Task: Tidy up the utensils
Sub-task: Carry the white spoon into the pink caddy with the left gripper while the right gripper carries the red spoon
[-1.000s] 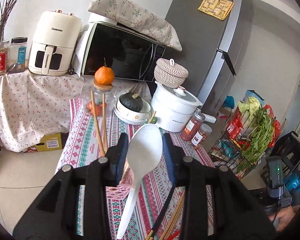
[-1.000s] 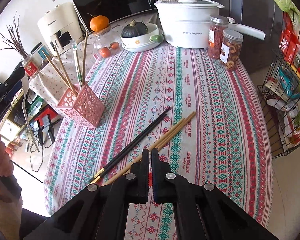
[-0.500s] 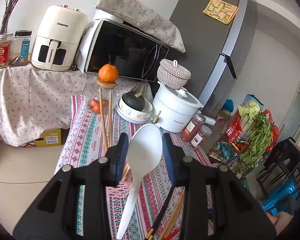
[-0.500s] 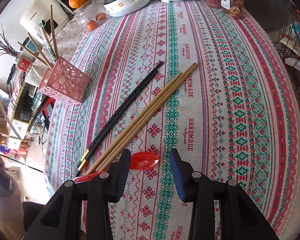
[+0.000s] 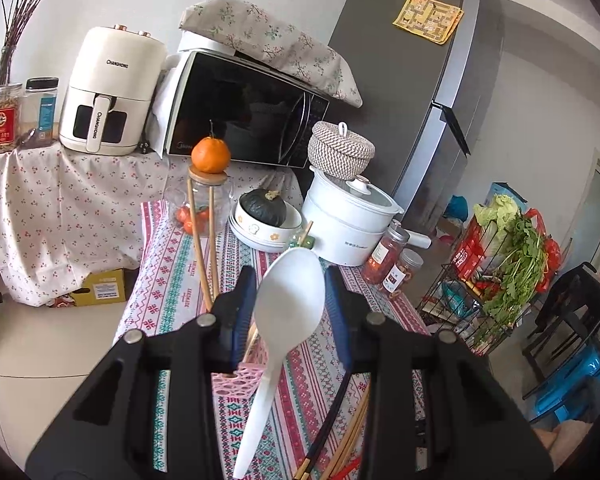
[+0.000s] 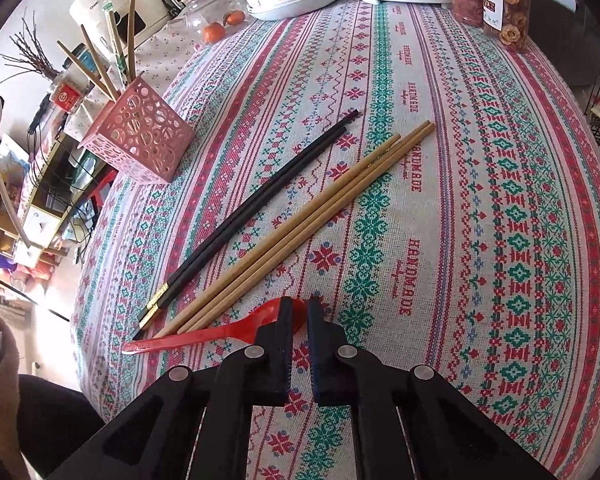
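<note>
I'm hovering my left gripper (image 5: 290, 312) above the pink perforated utensil holder (image 5: 236, 380), its fingers pinching the white plastic spoon (image 5: 288, 312), bowl pointing up. My right gripper (image 6: 299, 344) is pressing nearly together on the red plastic spoon's (image 6: 236, 326) bowl, lying on the striped tablecloth (image 6: 480, 200) nearest me, beside the wooden chopsticks (image 6: 312, 220).
</note>
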Demonstrator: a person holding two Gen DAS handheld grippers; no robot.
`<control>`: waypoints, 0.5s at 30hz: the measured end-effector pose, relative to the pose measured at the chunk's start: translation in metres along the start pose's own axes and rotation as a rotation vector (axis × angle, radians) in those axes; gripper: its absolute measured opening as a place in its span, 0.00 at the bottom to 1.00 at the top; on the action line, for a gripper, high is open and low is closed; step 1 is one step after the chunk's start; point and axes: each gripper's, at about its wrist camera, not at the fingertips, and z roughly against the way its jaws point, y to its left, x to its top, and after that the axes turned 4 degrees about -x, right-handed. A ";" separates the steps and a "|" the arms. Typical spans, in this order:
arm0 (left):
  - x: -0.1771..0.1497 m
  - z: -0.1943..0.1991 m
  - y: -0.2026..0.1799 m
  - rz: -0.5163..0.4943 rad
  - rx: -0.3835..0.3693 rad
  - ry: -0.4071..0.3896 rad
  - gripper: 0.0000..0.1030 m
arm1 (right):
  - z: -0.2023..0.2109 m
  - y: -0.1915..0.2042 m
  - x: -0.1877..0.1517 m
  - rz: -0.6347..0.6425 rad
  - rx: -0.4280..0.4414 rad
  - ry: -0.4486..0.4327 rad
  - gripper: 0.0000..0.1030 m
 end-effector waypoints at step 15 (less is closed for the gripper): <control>0.023 -0.024 -0.004 -0.069 -0.053 -0.187 0.36 | 0.117 0.047 0.029 0.113 -0.116 -0.334 0.02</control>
